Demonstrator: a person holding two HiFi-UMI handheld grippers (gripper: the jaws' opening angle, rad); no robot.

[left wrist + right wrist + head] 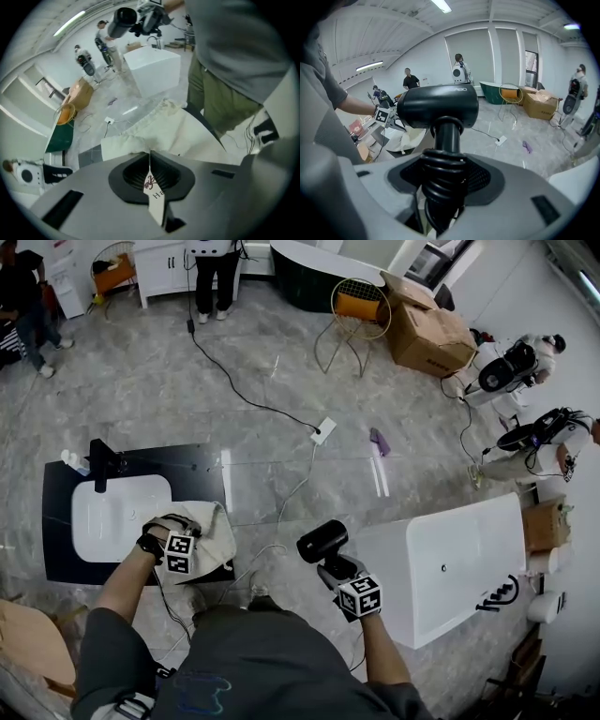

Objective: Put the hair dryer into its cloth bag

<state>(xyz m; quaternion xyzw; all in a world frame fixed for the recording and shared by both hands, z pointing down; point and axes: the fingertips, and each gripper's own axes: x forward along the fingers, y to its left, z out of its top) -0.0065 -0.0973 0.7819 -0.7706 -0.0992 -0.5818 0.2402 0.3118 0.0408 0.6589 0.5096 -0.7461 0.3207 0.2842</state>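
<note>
The cream cloth bag point(214, 532) hangs at the near corner of the black counter. My left gripper point(190, 529) is shut on its upper edge. In the left gripper view the jaws point(150, 157) pinch the fabric together with a white handwritten tag point(153, 190), and the bag point(164, 126) spreads out beyond them. The black hair dryer point(322, 542) is held up in the air to the right of the bag, apart from it. My right gripper point(330, 568) is shut on its handle. In the right gripper view the cord point(442, 176) is coiled round the handle between the jaws, with the barrel point(438, 108) above.
A black counter point(56, 549) with a white basin and a black faucet point(101, 463) stands at the left. A white bathtub point(459, 563) lies at the right. On the floor are a power strip point(323, 430) with its cable, a wire chair point(358, 320) and a cardboard box point(427, 334). People stand at the back.
</note>
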